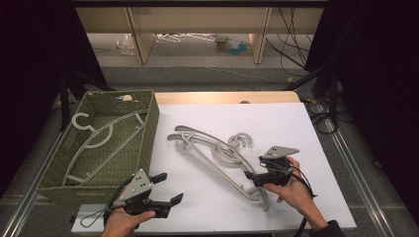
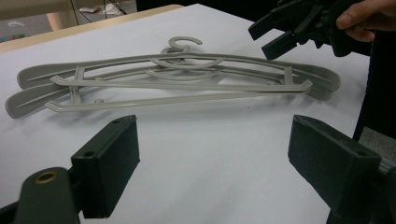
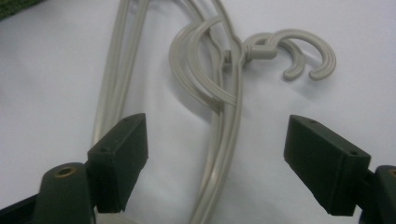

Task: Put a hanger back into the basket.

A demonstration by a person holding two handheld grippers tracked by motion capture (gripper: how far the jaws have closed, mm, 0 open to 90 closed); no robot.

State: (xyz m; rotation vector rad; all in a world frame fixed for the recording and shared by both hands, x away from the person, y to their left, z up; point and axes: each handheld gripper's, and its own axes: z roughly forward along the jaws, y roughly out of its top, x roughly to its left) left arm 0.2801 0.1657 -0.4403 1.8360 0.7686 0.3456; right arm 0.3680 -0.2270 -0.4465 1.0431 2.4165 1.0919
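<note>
Nearest us in the high view, our left claw (image 1: pixel 167 189) hovers wide and empty at the worktop's (image 1: pixel 306 128) near left edge, while our right claw (image 1: pixel 251 176), also wide, hangs over the near end of the two stacked grey plastic hangers (image 1: pixel 217 153) lying mid-worktop, right of the woven green basket (image 1: pixel 148 123) holding a third hanger (image 1: pixel 94 138). From the left gripper view, the hangers (image 2: pixel 177 79) look thin, ribbed and nested. Through the right gripper view, both arms (image 3: pixel 224 135) run between our spread jaws, so we judge closing here could lift the pair together, hooks (image 3: pixel 299 51) interlocked.
</note>
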